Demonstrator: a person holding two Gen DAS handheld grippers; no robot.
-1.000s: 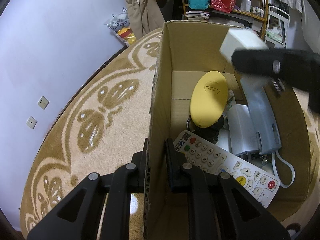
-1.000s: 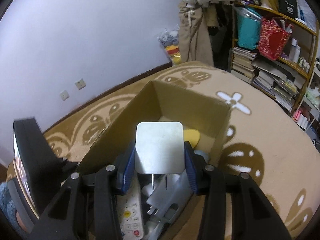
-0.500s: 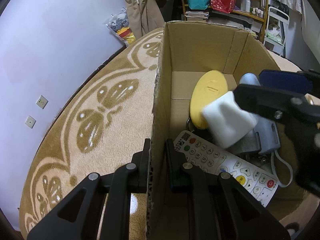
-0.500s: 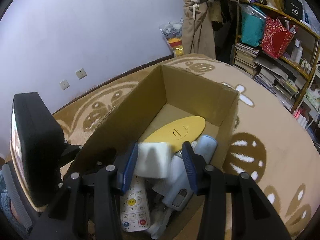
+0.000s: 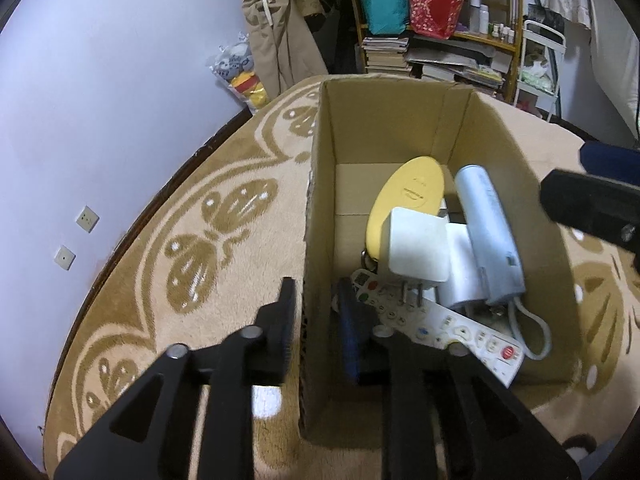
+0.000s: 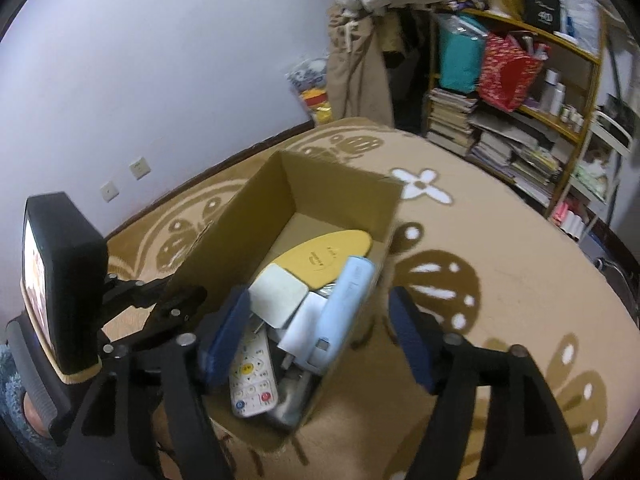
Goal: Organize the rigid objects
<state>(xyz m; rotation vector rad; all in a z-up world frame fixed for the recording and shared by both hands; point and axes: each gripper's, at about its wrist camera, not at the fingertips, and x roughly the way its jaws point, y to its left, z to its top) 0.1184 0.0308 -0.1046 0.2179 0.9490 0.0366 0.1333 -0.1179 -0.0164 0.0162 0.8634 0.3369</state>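
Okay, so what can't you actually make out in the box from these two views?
- Left wrist view: the near end of the remote is hidden behind the left gripper, which clamps the box wall.
- Both views: whatever lies under the charger and hair dryer is covered by them.
- Right wrist view: the remote's button labels are too small and blurred; the open right gripper blocks the box's near corner.

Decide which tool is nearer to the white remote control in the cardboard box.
Left. The left tool clamps the box wall beside the white remote control, its inner finger almost touching it. The right tool hovers open above the box.
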